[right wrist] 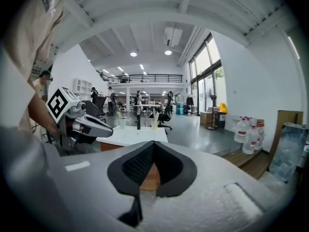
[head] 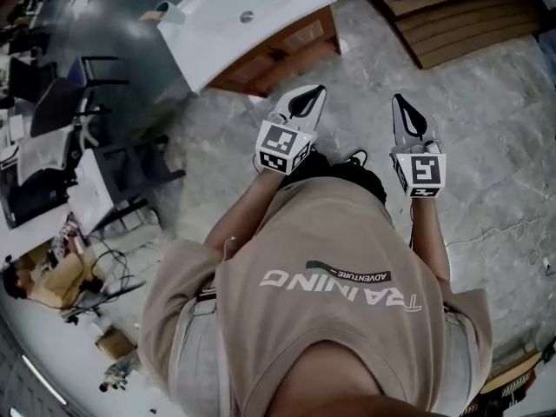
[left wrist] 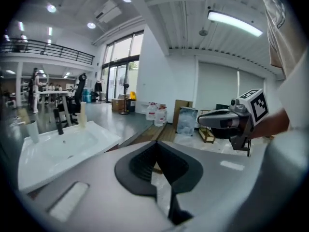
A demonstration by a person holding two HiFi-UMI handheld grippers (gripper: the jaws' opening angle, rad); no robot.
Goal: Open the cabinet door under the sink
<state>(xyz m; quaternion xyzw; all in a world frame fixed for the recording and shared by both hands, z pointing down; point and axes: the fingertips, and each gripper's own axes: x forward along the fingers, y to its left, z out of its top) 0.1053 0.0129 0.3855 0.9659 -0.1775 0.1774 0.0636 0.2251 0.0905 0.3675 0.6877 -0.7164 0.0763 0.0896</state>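
At the bottom of the head view a beige printed T-shirt (head: 330,285) is seen, and just above it, in mid-frame, the two grey grippers are held side by side over the grey marbled stone floor (head: 217,142). The left gripper (head: 319,89) is shown in its own view with its black-padded jaws brought together at the tips, nothing being held between them; the right gripper (head: 397,97) is likewise seen closed and empty in its own view. Beyond both tips, toward the upper centre of the head view, the brown wooden cabinet (head: 280,56) is set under a white rectangular sink basin (head: 234,20), well apart from either gripper and touched by neither. Its door is not told apart from the rest of the front. A stack of brown wooden boards (head: 452,11) is seen at the upper right.
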